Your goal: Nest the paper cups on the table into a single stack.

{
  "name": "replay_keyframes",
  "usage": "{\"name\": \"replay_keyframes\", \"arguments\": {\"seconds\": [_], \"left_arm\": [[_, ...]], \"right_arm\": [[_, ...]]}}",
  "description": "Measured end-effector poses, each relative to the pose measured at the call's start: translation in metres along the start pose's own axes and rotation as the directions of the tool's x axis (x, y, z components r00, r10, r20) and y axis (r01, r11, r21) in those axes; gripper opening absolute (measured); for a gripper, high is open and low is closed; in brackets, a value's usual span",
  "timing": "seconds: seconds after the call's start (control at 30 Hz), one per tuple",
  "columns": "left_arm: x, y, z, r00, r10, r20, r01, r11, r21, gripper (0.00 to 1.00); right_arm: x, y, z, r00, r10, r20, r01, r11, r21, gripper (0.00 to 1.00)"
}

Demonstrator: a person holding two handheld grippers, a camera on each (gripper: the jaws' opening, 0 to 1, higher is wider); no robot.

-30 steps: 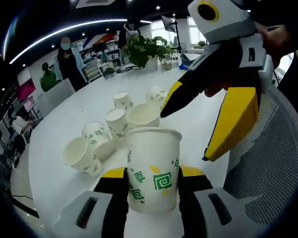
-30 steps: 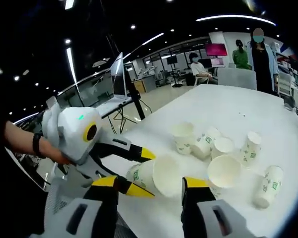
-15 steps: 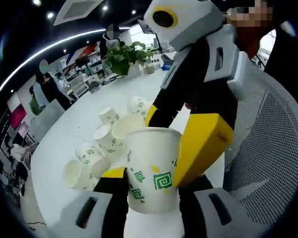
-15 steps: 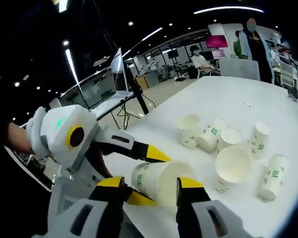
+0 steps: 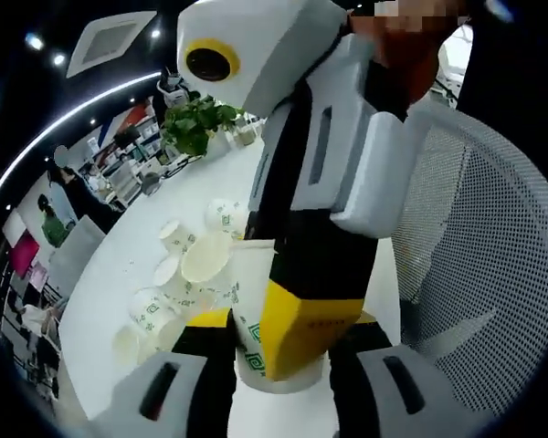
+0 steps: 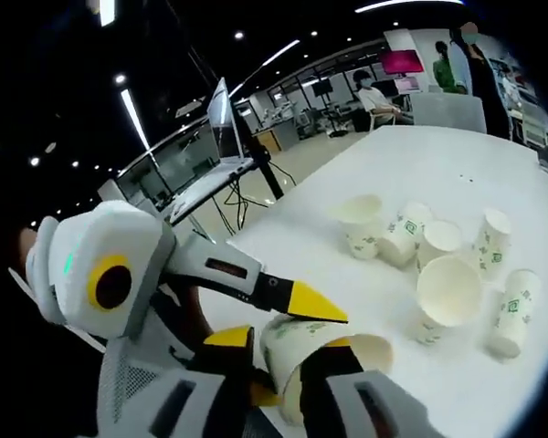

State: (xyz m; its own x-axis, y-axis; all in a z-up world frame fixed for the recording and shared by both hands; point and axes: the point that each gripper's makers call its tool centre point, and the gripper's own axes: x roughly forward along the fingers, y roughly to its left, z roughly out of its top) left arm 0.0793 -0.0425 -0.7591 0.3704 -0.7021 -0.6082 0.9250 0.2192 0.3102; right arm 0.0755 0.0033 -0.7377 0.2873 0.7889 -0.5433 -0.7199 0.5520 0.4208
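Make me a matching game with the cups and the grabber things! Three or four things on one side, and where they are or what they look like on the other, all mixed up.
Things:
1. held cup
2. loose cups
3. potted plant
4. mesh chair

Descriptions:
A. green leaves, far end of the table
B. clustered on the white table, some tipped over
C. pale netted back, beside the table
D. gripped between the left gripper jaws, with the right gripper closed on it too

Pairs: 1-D, 2-B, 3-A, 4-C
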Motion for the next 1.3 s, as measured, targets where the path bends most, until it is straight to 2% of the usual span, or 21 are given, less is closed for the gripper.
{"name": "replay_keyframes", "arguments": {"seconds": [0.23,0.47,0.63,0.97,1.1,1.23,1.3], "left_arm": [[0.0,-0.002,0.001,1.0,-0.001,0.007,0.001,1.0,-0.014,0.37],[-0.001,-0.003,-0.001,1.0,0.003,0.006,-0.003,1.0,-0.007,0.38],[-0.001,-0.003,-0.002,1.0,0.005,0.001,-0.005,1.0,-0.019,0.4],[-0.004,-0.001,-0.016,0.999,0.008,-0.031,-0.011,0.993,-0.117,0.49],[-0.009,0.004,-0.018,0.999,0.03,-0.017,-0.033,0.982,-0.186,0.5],[-0.012,0.01,-0.025,0.999,0.051,-0.016,-0.053,0.965,-0.258,0.52],[-0.014,0.014,-0.026,0.998,0.066,-0.004,-0.064,0.95,-0.306,0.52]], "right_arm": [[0.004,0.001,-0.008,0.999,-0.009,-0.033,0.008,0.999,-0.042,0.01],[0.004,0.0,-0.009,0.999,-0.016,-0.036,0.014,0.998,-0.053,0.0],[0.006,-0.004,-0.016,0.996,-0.059,-0.073,0.049,0.991,-0.128,0.0],[-0.002,-0.021,-0.008,0.992,-0.116,-0.046,0.11,0.986,-0.129,0.0],[-0.011,-0.027,-0.005,0.988,-0.148,-0.04,0.141,0.979,-0.144,0.0],[-0.021,-0.039,0.004,0.98,-0.196,-0.035,0.188,0.967,-0.174,0.0],[-0.028,-0.042,0.008,0.977,-0.21,-0.032,0.202,0.964,-0.176,0.0]]}}
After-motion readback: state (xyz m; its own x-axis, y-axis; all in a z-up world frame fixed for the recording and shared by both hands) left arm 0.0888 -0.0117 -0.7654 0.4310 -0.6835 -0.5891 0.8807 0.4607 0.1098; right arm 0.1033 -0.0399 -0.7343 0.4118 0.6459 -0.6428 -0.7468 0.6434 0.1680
